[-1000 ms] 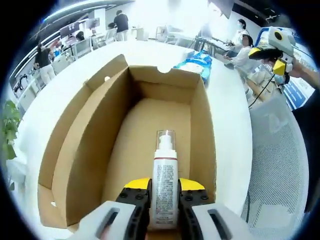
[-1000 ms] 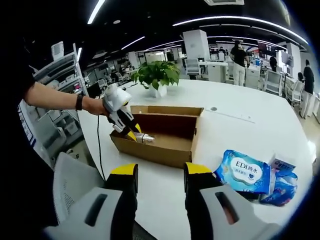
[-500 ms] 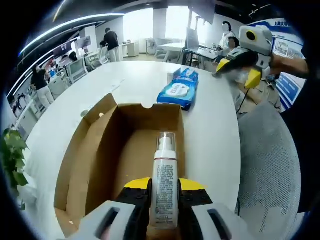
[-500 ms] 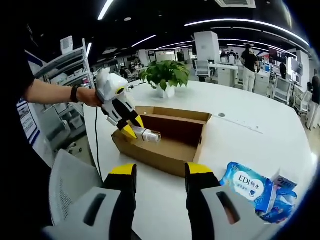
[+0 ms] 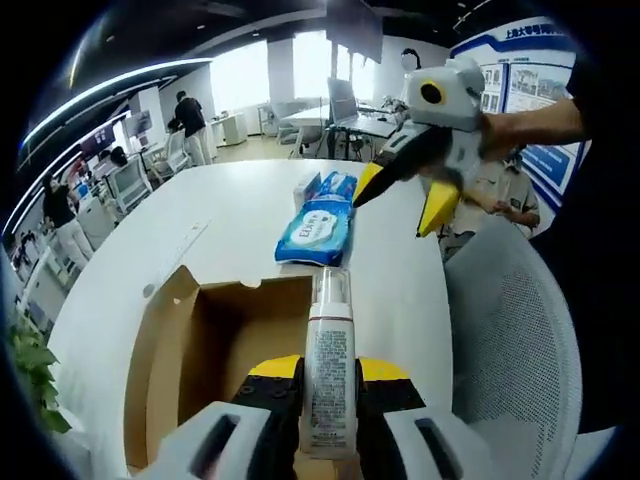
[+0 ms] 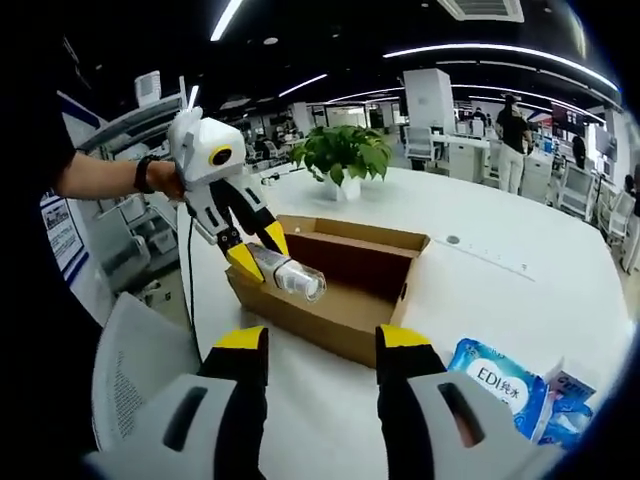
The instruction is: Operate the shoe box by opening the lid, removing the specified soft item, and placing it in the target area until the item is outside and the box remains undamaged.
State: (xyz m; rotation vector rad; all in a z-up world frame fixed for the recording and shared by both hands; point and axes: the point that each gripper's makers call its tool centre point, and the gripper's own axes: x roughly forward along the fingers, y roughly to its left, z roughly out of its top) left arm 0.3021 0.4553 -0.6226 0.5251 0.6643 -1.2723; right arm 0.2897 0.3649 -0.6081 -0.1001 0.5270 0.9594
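Left gripper (image 5: 328, 385) fingers clamp the spray bottle (image 5: 329, 370) by its lower body, above the open shoe box (image 6: 340, 275) near the worktop (image 6: 480, 280) edge; top-heavy, may pivot or slip; right gripper (image 6: 318, 350) fingers wide, empty.

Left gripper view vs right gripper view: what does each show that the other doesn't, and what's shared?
Left gripper view: the printed label along the white spray bottle with a clear cap, clamped in the left claw, and a pale mesh chair back beside the table.

Right gripper view: a green potted plant on the round white table, and the right claw open, holding nothing.

Shared: the open brown cardboard box, the blue wipes pack, the bottle held above the box.
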